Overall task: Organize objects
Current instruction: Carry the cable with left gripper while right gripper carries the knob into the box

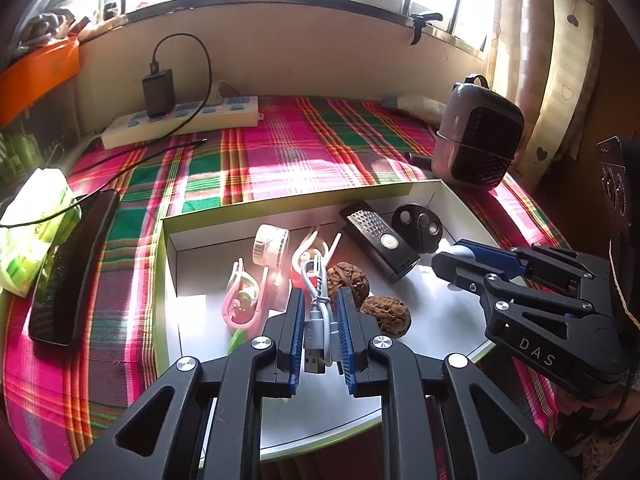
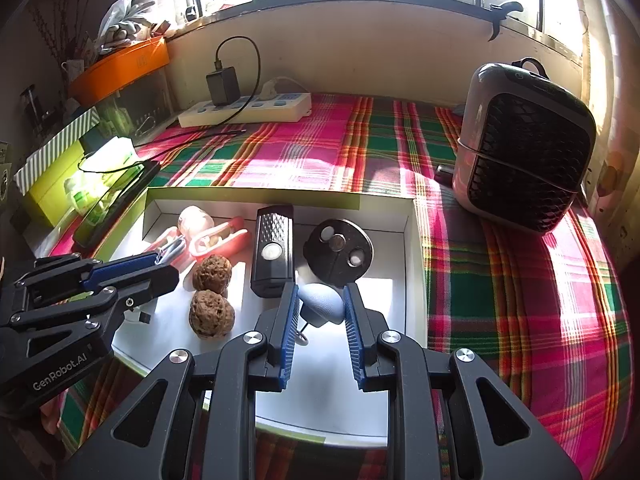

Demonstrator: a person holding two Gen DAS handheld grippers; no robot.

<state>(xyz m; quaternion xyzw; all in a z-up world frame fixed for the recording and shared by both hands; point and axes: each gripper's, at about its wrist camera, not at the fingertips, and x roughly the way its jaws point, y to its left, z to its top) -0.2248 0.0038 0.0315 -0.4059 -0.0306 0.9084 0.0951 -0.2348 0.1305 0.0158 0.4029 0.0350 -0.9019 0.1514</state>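
The left tool (image 1: 319,312) pinches a coiled white cable (image 1: 318,304) over the white box (image 1: 452,204) on the plaid desk (image 1: 280,152). The right tool (image 2: 321,307) pinches a small blue-grey piece (image 2: 321,300), perhaps a suction hook. In the box lie two walnuts (image 2: 212,274), a black remote (image 2: 274,248) and pink clips (image 1: 242,300).
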